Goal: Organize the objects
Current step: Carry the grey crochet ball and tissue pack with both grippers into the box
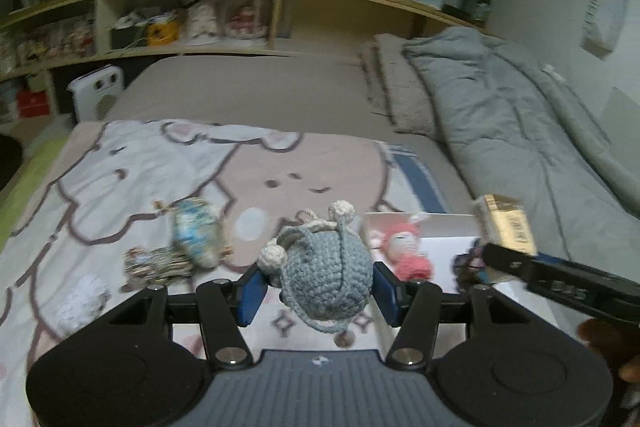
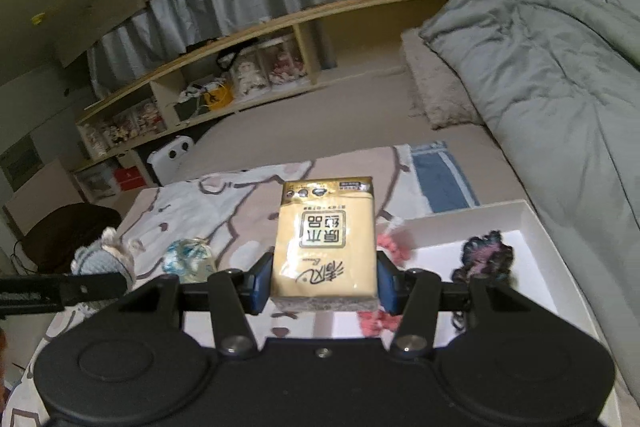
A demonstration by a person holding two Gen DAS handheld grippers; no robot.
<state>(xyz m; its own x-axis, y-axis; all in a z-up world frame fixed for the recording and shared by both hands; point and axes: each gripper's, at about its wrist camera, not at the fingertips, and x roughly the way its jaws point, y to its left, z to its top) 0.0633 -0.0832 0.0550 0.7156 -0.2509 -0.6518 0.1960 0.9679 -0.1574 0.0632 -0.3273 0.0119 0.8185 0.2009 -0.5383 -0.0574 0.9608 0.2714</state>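
My left gripper (image 1: 318, 289) is shut on a grey-blue crocheted pouch (image 1: 326, 277) with cream pompoms, held above the patterned blanket (image 1: 120, 167). My right gripper (image 2: 325, 287) is shut on a yellow tissue pack (image 2: 326, 239), held above the left edge of a white box (image 2: 532, 223). In the box lie a pink crocheted doll (image 1: 406, 247) and a dark crocheted piece (image 2: 486, 257). The tissue pack (image 1: 506, 223) and right gripper also show at the right of the left wrist view. The pouch (image 2: 102, 261) shows at the left of the right wrist view.
On the blanket left of the pouch lie a blue-white crocheted piece (image 1: 196, 231), a brownish one (image 1: 156, 265) and a white one (image 1: 80, 301). A grey duvet (image 1: 520, 115) lies along the right. A shelf (image 1: 200, 23) and a white heater (image 1: 96, 93) stand behind the bed.
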